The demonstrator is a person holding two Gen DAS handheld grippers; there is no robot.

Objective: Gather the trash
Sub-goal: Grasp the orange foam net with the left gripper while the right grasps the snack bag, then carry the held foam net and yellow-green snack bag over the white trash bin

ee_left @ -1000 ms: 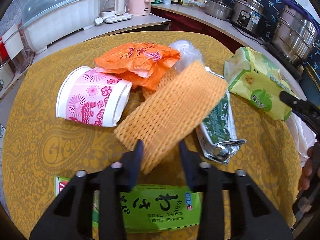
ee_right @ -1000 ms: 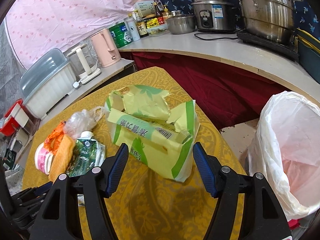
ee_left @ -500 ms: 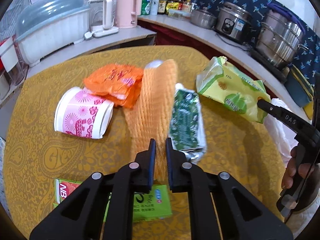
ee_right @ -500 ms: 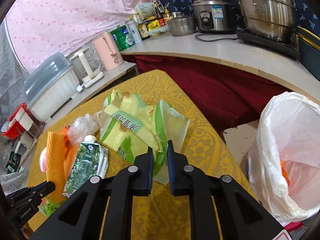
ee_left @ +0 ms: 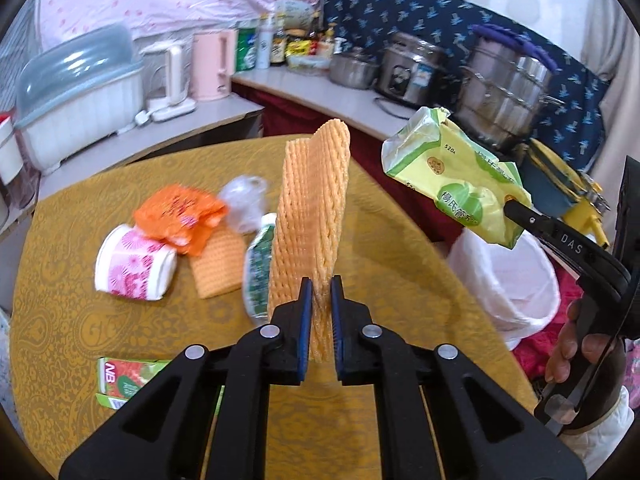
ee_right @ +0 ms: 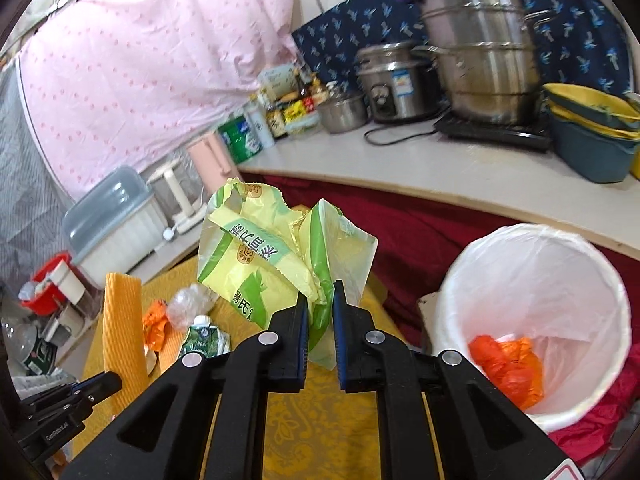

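Observation:
My left gripper (ee_left: 319, 312) is shut on an orange foam net sleeve (ee_left: 312, 216) and holds it upright above the yellow table (ee_left: 60, 320); the sleeve also shows in the right wrist view (ee_right: 120, 328). My right gripper (ee_right: 321, 332) is shut on a yellow-green snack bag (ee_right: 256, 260), lifted off the table near the white-lined trash bin (ee_right: 560, 280). The bag (ee_left: 456, 184) and bin (ee_left: 500, 280) show at the right in the left wrist view. An orange wrapper (ee_right: 508, 364) lies in the bin.
On the table lie a pink paper cup (ee_left: 134, 264), an orange bag (ee_left: 180, 216), a second foam net (ee_left: 216, 264), a clear plastic wad (ee_left: 244, 200), a green carton (ee_left: 260, 268) and a green box (ee_left: 124, 380). Pots (ee_right: 476, 48) stand on the counter.
Both grippers have risen with their loads: the foam sleeve now stands upright off the table, and the snack bag has been lifted and carried toward the bin.

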